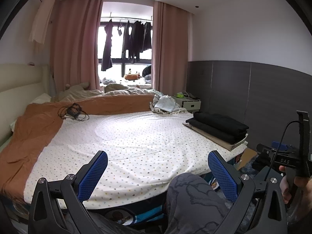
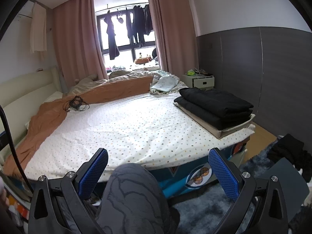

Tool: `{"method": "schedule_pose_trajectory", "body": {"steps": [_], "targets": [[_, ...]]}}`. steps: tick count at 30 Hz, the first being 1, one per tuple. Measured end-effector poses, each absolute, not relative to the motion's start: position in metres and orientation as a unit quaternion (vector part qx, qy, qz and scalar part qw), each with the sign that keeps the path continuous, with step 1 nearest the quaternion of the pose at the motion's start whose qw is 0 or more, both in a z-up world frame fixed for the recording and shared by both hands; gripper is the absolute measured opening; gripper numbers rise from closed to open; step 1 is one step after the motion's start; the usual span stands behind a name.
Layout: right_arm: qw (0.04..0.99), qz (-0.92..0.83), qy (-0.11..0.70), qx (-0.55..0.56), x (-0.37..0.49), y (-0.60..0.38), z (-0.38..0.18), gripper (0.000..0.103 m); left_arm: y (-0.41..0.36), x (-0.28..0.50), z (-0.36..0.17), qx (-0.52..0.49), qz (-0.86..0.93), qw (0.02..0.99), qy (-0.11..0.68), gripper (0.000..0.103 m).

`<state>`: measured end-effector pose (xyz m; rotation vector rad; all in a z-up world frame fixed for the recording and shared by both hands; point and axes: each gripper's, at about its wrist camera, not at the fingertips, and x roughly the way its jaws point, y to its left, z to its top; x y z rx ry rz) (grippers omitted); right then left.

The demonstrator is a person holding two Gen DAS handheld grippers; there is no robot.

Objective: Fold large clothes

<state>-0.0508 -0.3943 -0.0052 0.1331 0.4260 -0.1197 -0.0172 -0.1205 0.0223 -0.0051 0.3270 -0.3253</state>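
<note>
**Between garments: both grippers empty**

The left gripper (image 1: 157, 172) and right gripper (image 2: 158, 170) were held spread and empty at the near bed edge. Folded clothes (image 2: 215, 107) were stacked at the far right of the bed sheet (image 2: 136, 128). A next garment, probably the dark heap (image 2: 288, 152) on the floor at right, would need to be fetched and spread.

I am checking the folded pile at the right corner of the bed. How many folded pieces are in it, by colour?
Black folded garments: 2
Beige folded piece underneath: 1
White folded piece, with only its edge showing: 1
Total: 4
</note>
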Motion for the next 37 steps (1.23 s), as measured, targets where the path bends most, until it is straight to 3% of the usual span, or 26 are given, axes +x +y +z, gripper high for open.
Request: {"method": "schedule_pose_trajectory", "body": {"steps": [37], "targets": [[0.971, -0.054, 0.222, 0.064, -0.053, -0.382, -0.005, 0.103, -0.096, -0.042, 0.021, -0.024, -0.157, 0.976, 0.150, 0.102]]}}
